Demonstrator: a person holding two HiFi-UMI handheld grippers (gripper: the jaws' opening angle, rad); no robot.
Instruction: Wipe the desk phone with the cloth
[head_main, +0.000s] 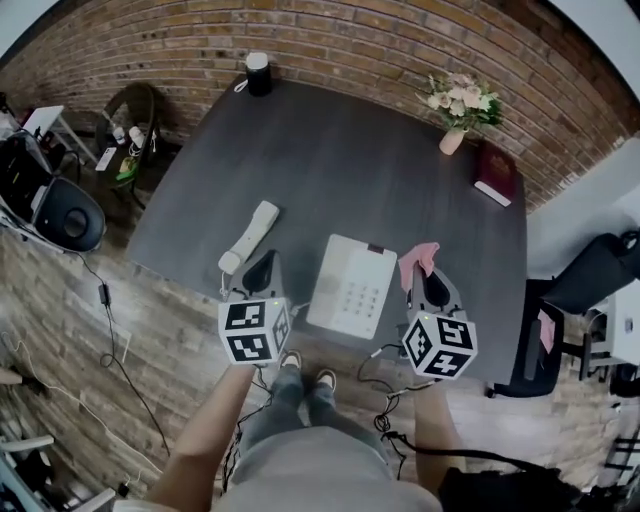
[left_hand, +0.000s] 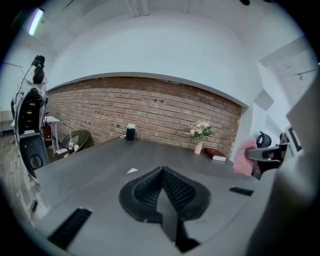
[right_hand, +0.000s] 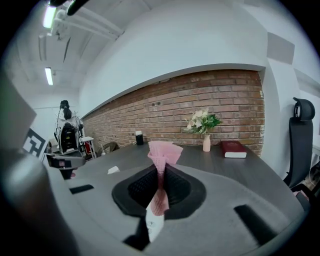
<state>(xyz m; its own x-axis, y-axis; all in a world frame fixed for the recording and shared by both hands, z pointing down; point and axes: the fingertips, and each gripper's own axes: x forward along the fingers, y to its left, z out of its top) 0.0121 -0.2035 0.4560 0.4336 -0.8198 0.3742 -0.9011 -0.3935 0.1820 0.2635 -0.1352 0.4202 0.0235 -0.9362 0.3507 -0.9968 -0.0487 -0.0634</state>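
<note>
Both grippers sit at the table's (head_main: 330, 170) near edge. Right gripper (right_hand: 161, 176) jaws pinch the pink cloth (right_hand: 162, 152); left gripper (left_hand: 162, 187) jaws are closed, empty. Head view alone shows the desk phone (head_main: 352, 286) whole between them, with its handset (head_main: 250, 237) lying beside it.

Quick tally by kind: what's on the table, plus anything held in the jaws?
Phone base: 1
Handset, lying off the base: 1
Black cylinder with white top: 1
Vase of flowers: 1
Red book: 1
Pink cloth, in the right gripper: 1
Total: 6
</note>
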